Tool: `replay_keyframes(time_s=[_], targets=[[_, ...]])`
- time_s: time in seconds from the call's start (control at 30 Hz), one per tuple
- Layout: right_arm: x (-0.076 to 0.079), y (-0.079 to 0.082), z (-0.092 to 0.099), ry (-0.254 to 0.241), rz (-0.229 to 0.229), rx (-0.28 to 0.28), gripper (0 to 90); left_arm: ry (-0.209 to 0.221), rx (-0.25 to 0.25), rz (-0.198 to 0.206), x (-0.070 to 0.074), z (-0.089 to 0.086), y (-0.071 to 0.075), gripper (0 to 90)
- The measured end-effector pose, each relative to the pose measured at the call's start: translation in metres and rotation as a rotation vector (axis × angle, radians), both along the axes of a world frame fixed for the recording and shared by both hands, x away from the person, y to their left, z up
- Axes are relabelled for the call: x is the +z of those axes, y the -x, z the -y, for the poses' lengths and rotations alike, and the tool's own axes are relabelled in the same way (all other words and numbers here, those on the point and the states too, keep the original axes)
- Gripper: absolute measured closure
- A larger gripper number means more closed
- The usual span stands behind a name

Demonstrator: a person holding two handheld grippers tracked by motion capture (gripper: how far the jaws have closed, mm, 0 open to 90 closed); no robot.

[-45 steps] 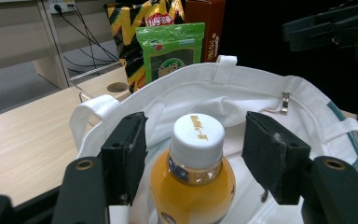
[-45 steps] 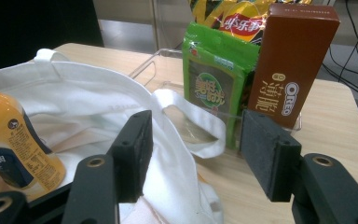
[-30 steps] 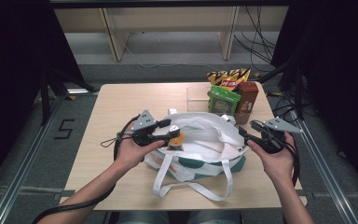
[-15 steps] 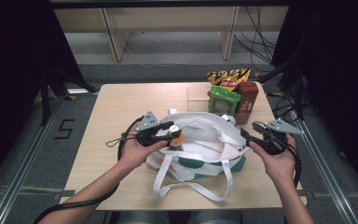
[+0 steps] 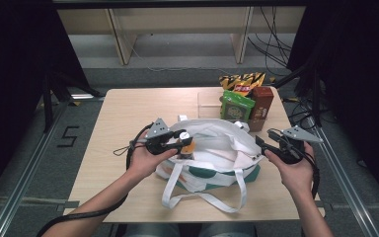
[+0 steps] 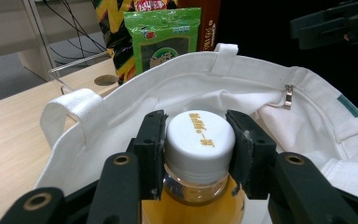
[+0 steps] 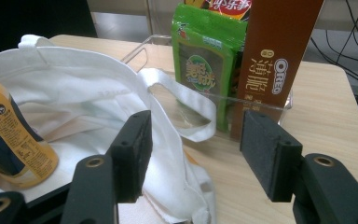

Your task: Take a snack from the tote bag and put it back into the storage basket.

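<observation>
- The left gripper has just been closing; its pads now pinch the white cap of an orange-juice bottle inside the white canvas tote bag.
- The right gripper stands spread and empty at the bag's rim.
- Likely next: lift the bottle straight up, clear of the bag.

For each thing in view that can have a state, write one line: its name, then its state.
bottle: capped, upright, in the bag's mouth.
left gripper: jaws just closing, pads against the cap.
right gripper: open, holding nothing.
tote bag: open, handles loose.
green packet: sealed, upright in the clear tray.
brown box: closed, upright.
</observation>
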State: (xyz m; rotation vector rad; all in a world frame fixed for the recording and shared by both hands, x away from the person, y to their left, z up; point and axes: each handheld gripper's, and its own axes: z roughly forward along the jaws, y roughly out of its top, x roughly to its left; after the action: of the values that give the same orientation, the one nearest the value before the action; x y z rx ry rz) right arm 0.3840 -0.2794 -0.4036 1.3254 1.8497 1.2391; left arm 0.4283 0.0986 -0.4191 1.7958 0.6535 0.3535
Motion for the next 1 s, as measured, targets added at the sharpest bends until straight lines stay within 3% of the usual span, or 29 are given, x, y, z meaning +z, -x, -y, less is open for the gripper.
replay_keyframes(time_s=[0.17, 0.33, 0.5, 0.57, 0.63, 0.67, 0.7, 0.77, 0.8, 1.0], targets=[[0.0, 0.0, 0.0, 0.0, 0.002, -0.001, 44.5, 0.015, -0.003, 0.005, 0.003, 0.0, -0.001, 58.9], [0.001, 0.0, 0.001, -0.012, -0.006, -0.009, 44.5, 0.031, -0.005, 0.023, 0.014, 0.001, 0.0, 58.9], [0.0, -0.002, 0.004, 0.02, 0.018, 0.003, 44.5, 0.043, -0.01, 0.045, 0.026, 0.003, -0.001, 58.9], [0.001, -0.001, 0.004, 0.006, 0.008, 0.006, 44.5, 0.049, -0.011, 0.052, 0.03, 0.004, -0.003, 59.0], [0.001, 0.0, 0.003, -0.001, 0.005, -0.023, 44.6, 0.061, -0.01, 0.059, 0.033, 0.004, -0.004, 58.9], [-0.001, -0.001, 0.003, -0.006, 0.038, -0.028, 44.6, 0.063, -0.01, 0.062, 0.036, 0.004, -0.004, 59.0], [0.0, 0.0, 0.003, -0.011, 0.021, -0.03, 44.5, 0.066, -0.012, 0.064, 0.037, 0.004, -0.005, 59.0], [-0.001, -0.002, 0.005, 0.013, 0.043, -0.018, 44.5, 0.073, -0.011, 0.07, 0.04, 0.003, -0.006, 59.0], [0.0, 0.0, 0.006, 0.009, 0.008, -0.004, 44.5, 0.075, -0.009, 0.072, 0.042, 0.003, -0.007, 59.0], [-0.001, -0.001, 0.006, 0.0, 0.02, -0.019, 44.5, 0.078, -0.01, 0.089, 0.053, 0.004, -0.01, 59.0]])
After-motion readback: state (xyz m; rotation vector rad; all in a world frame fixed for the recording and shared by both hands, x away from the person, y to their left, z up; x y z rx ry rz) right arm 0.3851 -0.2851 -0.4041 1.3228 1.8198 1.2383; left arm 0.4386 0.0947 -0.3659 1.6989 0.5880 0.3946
